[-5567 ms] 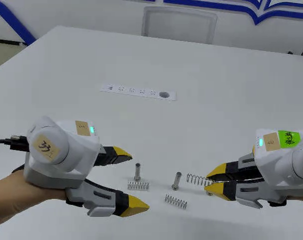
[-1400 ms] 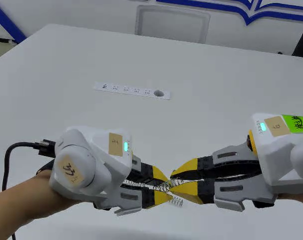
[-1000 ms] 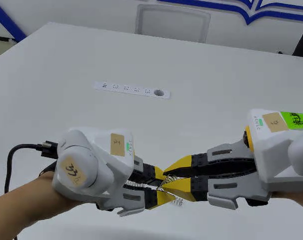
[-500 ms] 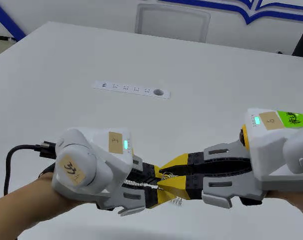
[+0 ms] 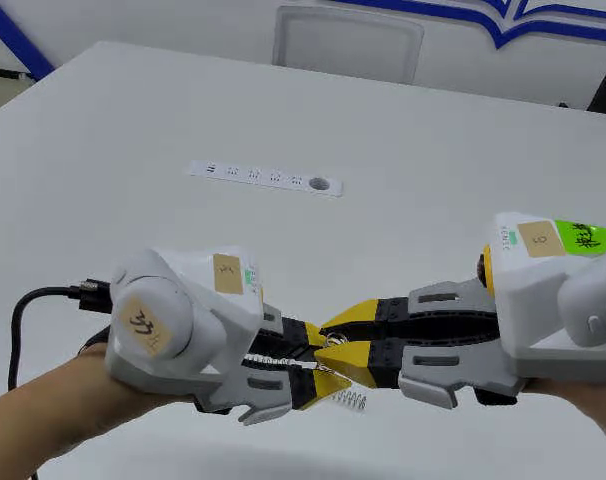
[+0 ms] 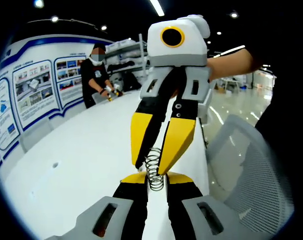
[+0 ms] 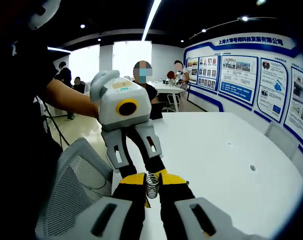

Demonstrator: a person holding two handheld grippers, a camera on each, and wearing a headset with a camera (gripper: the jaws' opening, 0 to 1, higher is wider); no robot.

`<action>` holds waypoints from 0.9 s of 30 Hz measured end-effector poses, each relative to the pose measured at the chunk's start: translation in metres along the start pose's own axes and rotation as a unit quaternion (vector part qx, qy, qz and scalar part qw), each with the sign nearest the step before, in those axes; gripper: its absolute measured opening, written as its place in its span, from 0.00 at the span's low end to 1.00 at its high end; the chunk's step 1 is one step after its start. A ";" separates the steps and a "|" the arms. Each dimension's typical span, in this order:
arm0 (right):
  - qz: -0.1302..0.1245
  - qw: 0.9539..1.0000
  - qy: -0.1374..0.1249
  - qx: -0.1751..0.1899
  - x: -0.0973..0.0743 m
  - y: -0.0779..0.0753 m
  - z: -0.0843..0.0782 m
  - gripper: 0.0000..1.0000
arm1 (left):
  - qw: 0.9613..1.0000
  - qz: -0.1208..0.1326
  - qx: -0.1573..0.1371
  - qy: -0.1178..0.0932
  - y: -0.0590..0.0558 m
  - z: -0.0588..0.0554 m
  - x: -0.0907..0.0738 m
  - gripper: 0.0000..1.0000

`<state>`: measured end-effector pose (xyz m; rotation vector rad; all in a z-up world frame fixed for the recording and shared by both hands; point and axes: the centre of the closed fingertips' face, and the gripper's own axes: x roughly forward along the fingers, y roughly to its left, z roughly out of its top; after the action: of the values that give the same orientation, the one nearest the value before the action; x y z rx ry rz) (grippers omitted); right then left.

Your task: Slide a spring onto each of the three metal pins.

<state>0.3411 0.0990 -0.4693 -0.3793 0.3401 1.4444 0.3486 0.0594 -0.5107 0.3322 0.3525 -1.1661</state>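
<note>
Head view: over the near edge of the white table [image 5: 403, 150], the left claw [image 5: 318, 362] and the right claw [image 5: 323, 345] meet tip to tip, each held in a hand. A thin silvery piece lies between the left jaws, too small to tell whether it is pin or coil. A loose spring [image 5: 350, 400] lies flat on the table just below the yellow tips. A power strip [image 5: 266, 178] sits towards the table's middle, and a chair [image 5: 348, 40] stands at its far edge.

Left gripper view: the left claw [image 6: 155, 180] is narrowed to a slit, with the near end of a spring [image 6: 153, 167] caught between its tips. The right claw [image 6: 151, 167] reaches in from above, its jaws drawn close about the spring's far end.

Right gripper view: the right claw [image 7: 151, 182] is pinched on the spring [image 7: 151, 186], which stands between its yellow tips. The left claw [image 7: 154, 170] faces it, touching the same coil.
</note>
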 end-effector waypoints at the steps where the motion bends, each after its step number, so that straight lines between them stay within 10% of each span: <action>1: -0.002 1.000 -0.003 0.003 -0.001 -0.001 0.001 0.10 | 1.000 0.001 0.000 0.004 0.000 -0.002 -0.001 0.15; 27: -0.139 0.989 0.005 0.044 -0.053 -0.077 -0.026 0.10 | 0.996 0.073 -0.055 0.001 0.036 -0.015 -0.029 0.62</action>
<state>0.4129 0.0337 -0.4657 -0.3472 0.3431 1.1515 0.3708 0.1024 -0.5092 0.2573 0.3861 -0.9988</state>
